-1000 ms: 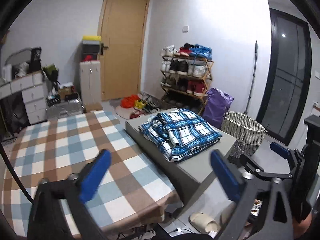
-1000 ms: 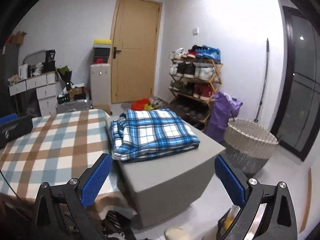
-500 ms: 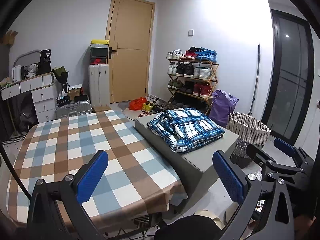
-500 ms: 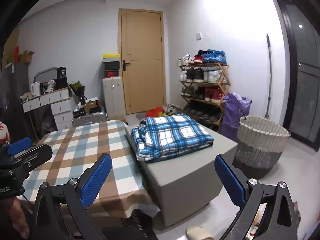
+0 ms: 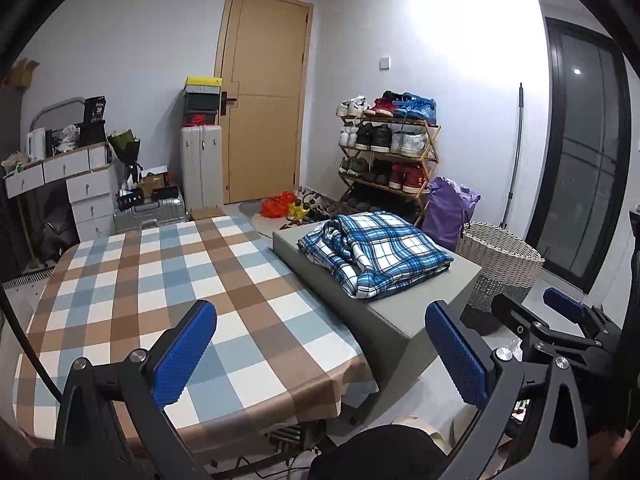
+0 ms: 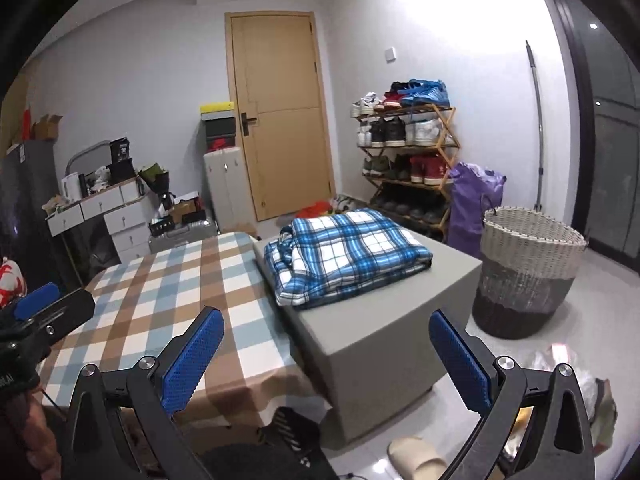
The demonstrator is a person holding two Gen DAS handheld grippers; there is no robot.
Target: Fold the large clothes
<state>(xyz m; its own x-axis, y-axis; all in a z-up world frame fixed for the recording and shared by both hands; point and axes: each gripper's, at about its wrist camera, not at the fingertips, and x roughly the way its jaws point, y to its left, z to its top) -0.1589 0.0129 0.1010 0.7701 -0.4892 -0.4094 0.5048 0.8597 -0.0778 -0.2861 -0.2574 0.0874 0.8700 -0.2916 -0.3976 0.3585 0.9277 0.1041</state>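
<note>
1. Plaid garment (image 5: 376, 254): blue and white, lying as a folded-looking bundle on the grey surface (image 5: 420, 312); edges loose and rumpled at its 9 o'clock side, smoother and squared toward 3 o'clock. Fits either a garment already folded and set down, or one waiting in a rough stack; not settled by these views.

2. Position on the grey surface: toward the far half, near half bare. Long axis roughly from the 10 o'clock corner to the 4 o'clock corner in the left wrist view.

3. Checked surface (image 5: 160, 280): touching the grey one along its 9 o'clock side, nothing lying on the visible part.

4. Direction from the claws: from the left claw (image 5: 320, 352), garment ahead at about 1 o'clock, well apart; from the right claw (image 6: 326, 356), ahead at about 12 o'clock, likewise well apart. Right claw looks nearer and more squarely lined up, judged by where the bundle sits between its fingers.

5. Claw state: both spread wide, blue pads parted, nothing held between them.

6. Pose: both held level and low, pointing across the surfaces into the room, roughly side by side; right claw visible at 3 o'clock of the left view, left one at 9 o'clock of the right view.

7. Beyond: woven basket (image 6: 528, 268) on the floor at 3 o'clock of the grey surface.
</note>
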